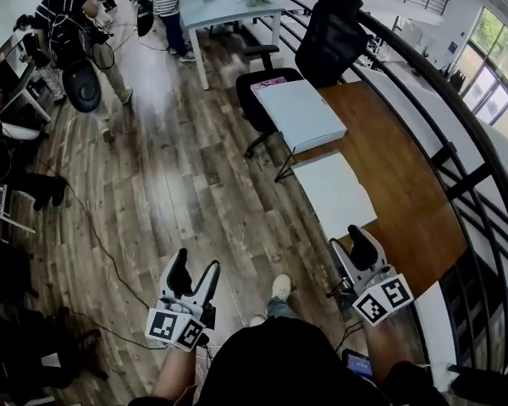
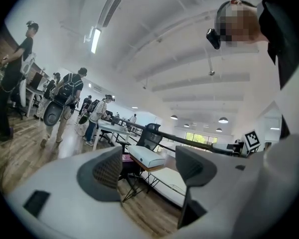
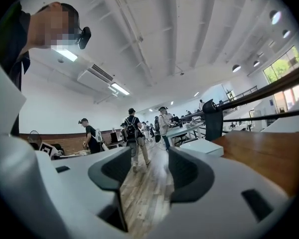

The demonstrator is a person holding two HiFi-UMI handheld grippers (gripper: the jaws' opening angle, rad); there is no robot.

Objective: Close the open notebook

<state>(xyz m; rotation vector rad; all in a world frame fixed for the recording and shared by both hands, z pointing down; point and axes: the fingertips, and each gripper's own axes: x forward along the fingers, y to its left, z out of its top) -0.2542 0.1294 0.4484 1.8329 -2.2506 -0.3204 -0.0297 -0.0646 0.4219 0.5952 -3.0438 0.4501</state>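
On the brown wooden desk [image 1: 406, 167] a large flat white pad [image 1: 334, 194], which looks like the open notebook, lies at the desk's left edge. In the left gripper view the pad [image 2: 170, 179] shows low beyond the jaws. My right gripper [image 1: 353, 250] hovers at the desk's near corner, just short of the pad, open and empty; the right gripper view shows only floor and desk between its jaws [image 3: 148, 171]. My left gripper [image 1: 193, 286] is over the wooden floor, well left of the desk. It is open too, with nothing between its fingers [image 2: 149, 168].
A thick white slab [image 1: 303, 112] with something pink under it lies farther along the desk. A black office chair [image 1: 326, 45] stands behind it, and a pale table [image 1: 229, 11] beyond. People [image 1: 68, 32] stand at the back left. A dark railing [image 1: 457, 117] borders the desk. Cables [image 1: 102, 244] cross the floor.
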